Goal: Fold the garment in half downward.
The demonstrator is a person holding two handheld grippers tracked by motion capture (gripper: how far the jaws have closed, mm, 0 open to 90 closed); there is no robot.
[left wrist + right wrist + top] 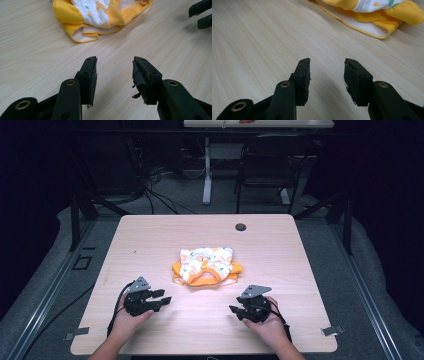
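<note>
Pale wood table [150,245] stood in a dark room, with a folded yellow and white garment [206,266] lying near its middle. Both grippers rested low at the near edge, left gripper [162,297] and right gripper [234,311], well apart from the garment, each with jaws spread wide and nothing between them.

One folded garment [207,265], two grippers, one table [150,240].
</note>
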